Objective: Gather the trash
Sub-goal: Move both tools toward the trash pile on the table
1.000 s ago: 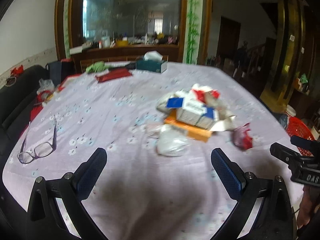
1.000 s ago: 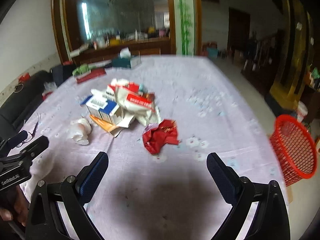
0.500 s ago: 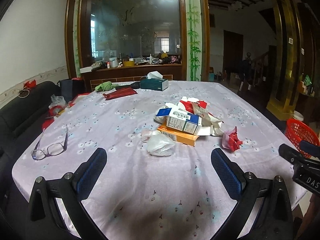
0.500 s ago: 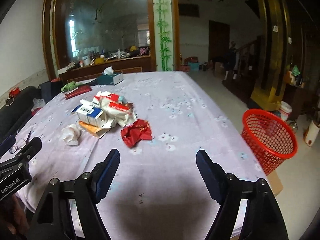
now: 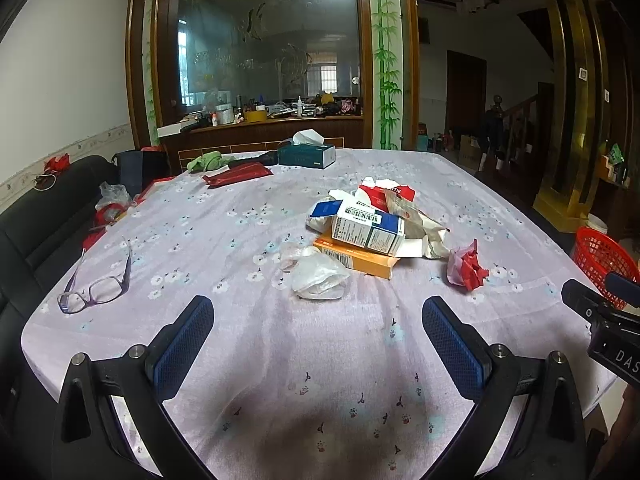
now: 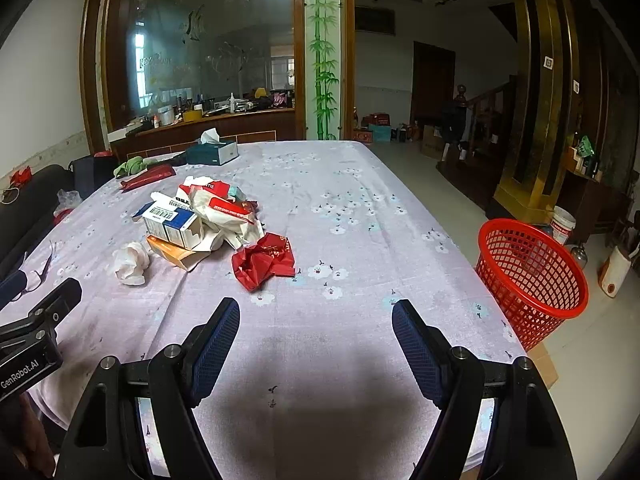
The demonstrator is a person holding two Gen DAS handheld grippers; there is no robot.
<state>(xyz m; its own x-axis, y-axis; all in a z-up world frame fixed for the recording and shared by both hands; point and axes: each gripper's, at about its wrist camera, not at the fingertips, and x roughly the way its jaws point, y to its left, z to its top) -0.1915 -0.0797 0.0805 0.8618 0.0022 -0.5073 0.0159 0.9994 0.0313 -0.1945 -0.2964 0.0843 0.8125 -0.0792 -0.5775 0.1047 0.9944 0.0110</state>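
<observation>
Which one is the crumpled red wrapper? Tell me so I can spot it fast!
Find the big table with the flowery lilac cloth, then the heap of boxes and bags near its middle. The crumpled red wrapper lies just beside that heap, on the side toward the red basket: it is the only all-red, scrunched piece.

right gripper (image 6: 316,332) narrower, both farther back

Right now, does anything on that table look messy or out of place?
Yes. A heap of torn boxes and wrappers sits mid-table, with a crumpled red wrapper and a wadded white tissue lying loose beside it. None is in the red basket on the floor. Glasses lie near the table's edge.
</observation>
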